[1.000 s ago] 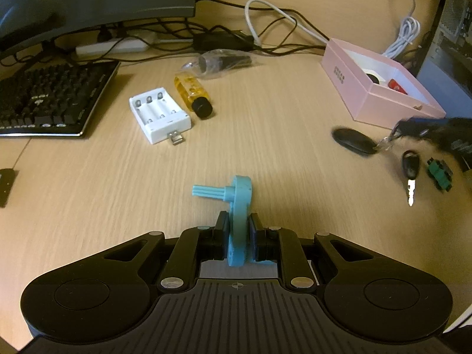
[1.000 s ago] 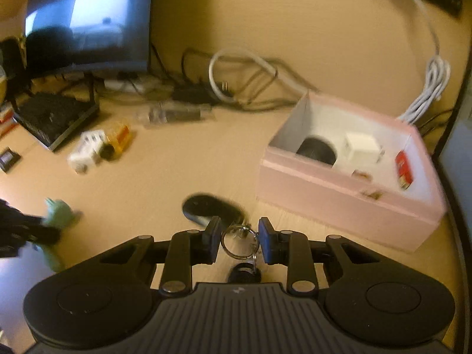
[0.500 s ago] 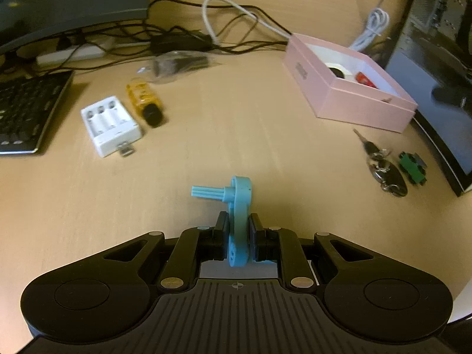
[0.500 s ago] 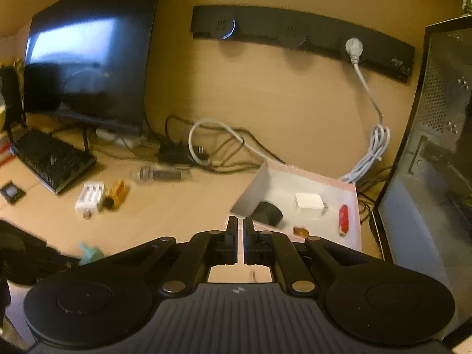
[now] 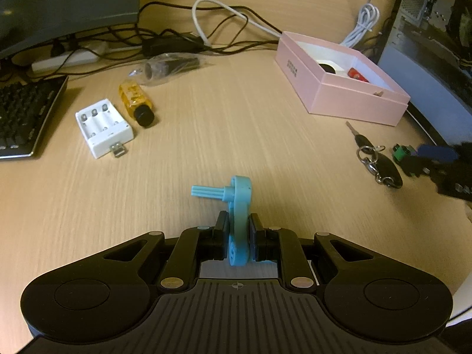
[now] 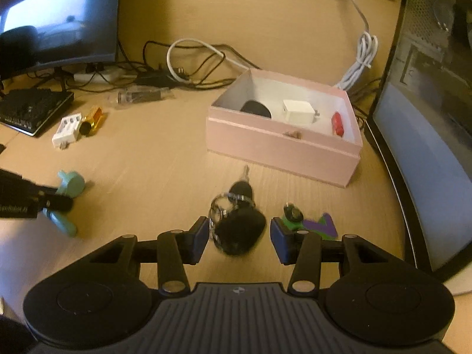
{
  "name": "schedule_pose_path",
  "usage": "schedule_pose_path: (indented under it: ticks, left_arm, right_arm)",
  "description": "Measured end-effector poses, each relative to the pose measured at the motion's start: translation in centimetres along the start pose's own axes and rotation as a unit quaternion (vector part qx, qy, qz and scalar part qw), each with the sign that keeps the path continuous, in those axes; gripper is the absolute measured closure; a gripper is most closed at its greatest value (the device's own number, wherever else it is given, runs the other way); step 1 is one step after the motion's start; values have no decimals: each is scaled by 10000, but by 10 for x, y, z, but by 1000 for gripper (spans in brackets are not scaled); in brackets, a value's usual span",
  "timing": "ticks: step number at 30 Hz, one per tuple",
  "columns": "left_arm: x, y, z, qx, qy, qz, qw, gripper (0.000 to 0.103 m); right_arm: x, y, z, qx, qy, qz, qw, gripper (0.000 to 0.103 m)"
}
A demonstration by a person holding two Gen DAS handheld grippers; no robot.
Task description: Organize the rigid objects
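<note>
1. On the wooden surface (image 6: 165, 153), toward the right side, stands the open pink box (image 6: 283, 150). It already holds a black round item (image 6: 256, 109), a white adapter (image 6: 298, 111) and a small red item (image 6: 337, 124). By my judgement the sorting is partly done.
2. Left outside the box: a white battery holder (image 5: 103, 126), an amber bottle with a black cap (image 5: 136, 103) and a bagged dark item (image 5: 171, 65), all grouped near the keyboard (image 5: 26, 115), well apart from the box. A key bunch with a black fob (image 6: 239, 230) lies just in front of the box. A green and purple connector piece (image 6: 312, 222) lies beside it.
3. Left tool (image 5: 238, 237): clenched on a light blue plastic part (image 5: 239, 206). The part stands upright between the pads, its ribbed peg pointing left. It is held above the surface, away from the box.
4. Right tool (image 6: 239, 237): its jaws are opening. The black fob sits between the blue pads (image 6: 200, 237). A gap shows on the right side, so it is not gripped. On the left side contact cannot be judged because of blur.
5. Judgement on remainder: the blue part and the key bunch appear next for the box. The far group by the keyboard is untouched.
</note>
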State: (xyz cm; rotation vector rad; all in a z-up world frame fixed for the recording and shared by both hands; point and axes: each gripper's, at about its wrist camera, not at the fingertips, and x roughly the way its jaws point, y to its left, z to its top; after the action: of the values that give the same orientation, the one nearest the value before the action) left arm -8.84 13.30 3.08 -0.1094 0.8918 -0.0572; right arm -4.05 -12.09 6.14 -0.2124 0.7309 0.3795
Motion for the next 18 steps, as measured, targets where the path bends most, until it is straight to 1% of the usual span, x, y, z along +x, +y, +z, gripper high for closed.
schedule_pose_path:
  ticks: [3, 5, 8, 9, 10, 12, 14, 15, 18]
  left_arm:
    - [-1, 0, -2, 5, -9, 5, 10000, 86]
    - [-2, -1, -3, 30, 6, 27, 10000, 86]
    - [-4, -2, -5, 53, -1, 50, 10000, 86]
    - [-5, -3, -5, 56, 0, 60, 10000, 86]
    - [-5, -4, -6, 59, 4, 74, 10000, 86]
    - [-6, -4, -7, 73, 20, 95, 9999, 86]
    - [-8, -3, -8, 69, 23, 94, 9999, 86]
    - [-8, -3, -9, 54, 23, 92, 9999, 86]
    - [-8, -3, -9, 35, 38, 93, 9999, 86]
  right_arm:
    - [18, 3, 6, -92, 14, 75, 9999, 57]
    - [33, 4, 9, -104, 52, 30, 9999, 57]
    - [54, 2, 12, -25, 127, 45, 9999, 57]
    - [59, 0, 12, 59, 96, 72, 9999, 55]
    - [65, -2, 13, 131, 130, 132, 9997, 53]
    - [73, -5, 15, 276, 247, 342, 9987, 53]
    - [72, -1, 18, 161, 273, 471, 9984, 66]
    - [70, 4, 18, 19, 276, 517, 9983, 77]
    - [54, 17, 15, -294, 74, 407, 9987, 77]
